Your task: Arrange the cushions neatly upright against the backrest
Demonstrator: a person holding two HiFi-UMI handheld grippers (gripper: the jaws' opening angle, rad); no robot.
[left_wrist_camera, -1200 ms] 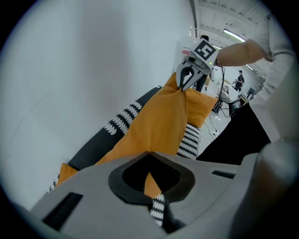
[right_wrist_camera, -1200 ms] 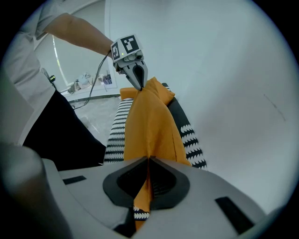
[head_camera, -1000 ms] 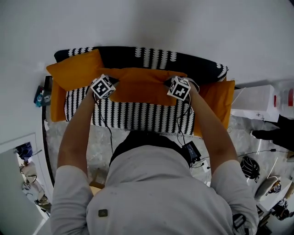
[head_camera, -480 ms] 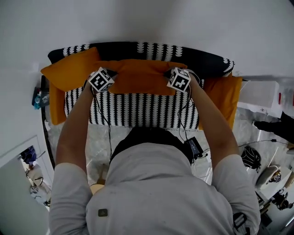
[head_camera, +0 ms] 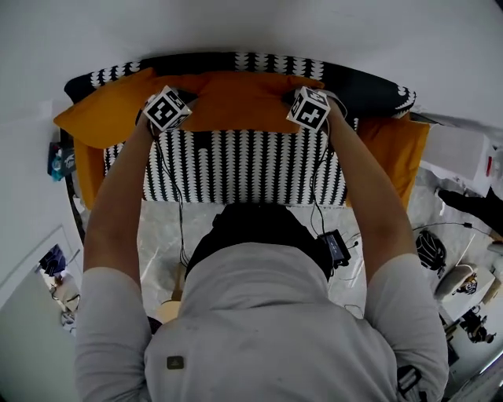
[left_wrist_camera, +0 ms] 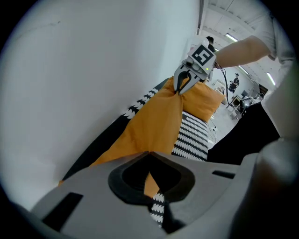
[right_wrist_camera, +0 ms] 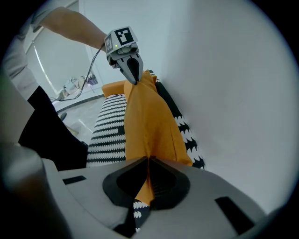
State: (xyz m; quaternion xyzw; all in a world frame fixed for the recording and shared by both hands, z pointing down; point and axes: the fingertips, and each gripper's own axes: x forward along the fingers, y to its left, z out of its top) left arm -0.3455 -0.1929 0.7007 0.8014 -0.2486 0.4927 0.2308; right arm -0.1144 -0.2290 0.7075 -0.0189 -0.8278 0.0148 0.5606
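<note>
Lighting: bright, even, diffuse; ceiling strip lamps (left_wrist_camera: 232, 36) show in the left gripper view. Shadows: soft. Wall (head_camera: 251, 23): pale, slightly washed out. Distortion: strong fisheye, black vignetted corners in both gripper views. Near foreground: soft focus.

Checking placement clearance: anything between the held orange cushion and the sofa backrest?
Nothing visible. The left gripper and right gripper are shut on the top corners of the middle orange cushion, which hangs directly along the backrest. The left orange cushion sits beside it, not behind. The held cushion's rear face is hidden.
</note>
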